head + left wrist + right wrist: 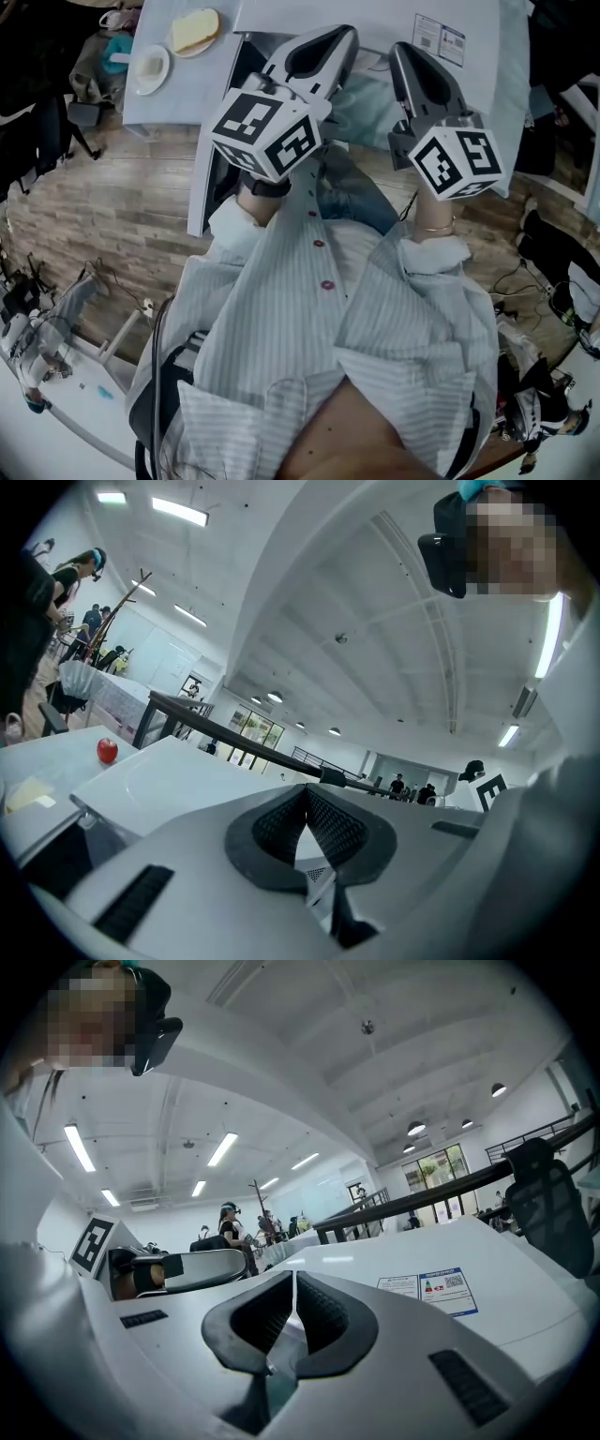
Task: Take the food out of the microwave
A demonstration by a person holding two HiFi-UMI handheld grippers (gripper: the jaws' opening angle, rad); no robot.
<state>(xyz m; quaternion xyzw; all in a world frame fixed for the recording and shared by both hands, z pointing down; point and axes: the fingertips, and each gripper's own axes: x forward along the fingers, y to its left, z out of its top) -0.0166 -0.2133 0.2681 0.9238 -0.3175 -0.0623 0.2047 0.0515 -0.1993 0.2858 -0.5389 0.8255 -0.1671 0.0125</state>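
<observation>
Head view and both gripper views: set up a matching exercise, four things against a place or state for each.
Things:
1. apple
2. sticker
3. yellow slice
4. left gripper

Places or states:
A. shut, nothing between the jaws
B. on a plate
C. on top of the microwave
D. red, on the white table

Pairs: 1-D, 2-C, 3-B, 4-A
</observation>
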